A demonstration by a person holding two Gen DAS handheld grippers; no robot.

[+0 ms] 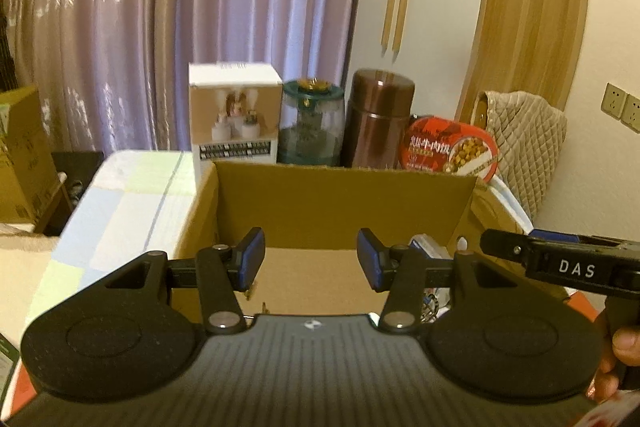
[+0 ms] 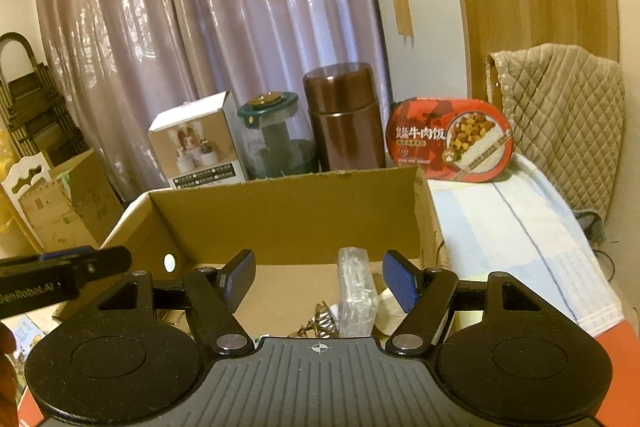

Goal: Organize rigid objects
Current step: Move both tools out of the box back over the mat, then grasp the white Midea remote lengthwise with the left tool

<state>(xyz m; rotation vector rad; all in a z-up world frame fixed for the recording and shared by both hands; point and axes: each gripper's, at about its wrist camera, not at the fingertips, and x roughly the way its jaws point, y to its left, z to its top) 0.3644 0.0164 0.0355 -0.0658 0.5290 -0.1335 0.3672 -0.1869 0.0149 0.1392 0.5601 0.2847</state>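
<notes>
Across the frame's middle stood an open cardboard box (image 2: 280, 211); behind it, left to right: white carton (image 2: 196, 143), green-lidded jar (image 2: 276, 143), brown flask (image 2: 344, 115), red meal tub (image 2: 448, 143). Left tongs (image 1: 311, 259) and right tongs (image 2: 319, 279) hung above the box, parted, gripping nothing. Clear packet (image 2: 356, 291) lay inside.

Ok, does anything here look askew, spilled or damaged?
Nothing spilled or broken. One oddity: the red meal tub stands on its edge, behind the cardboard box, label facing the camera, while the brown flask and the glass jar beside it stand upright.
</notes>
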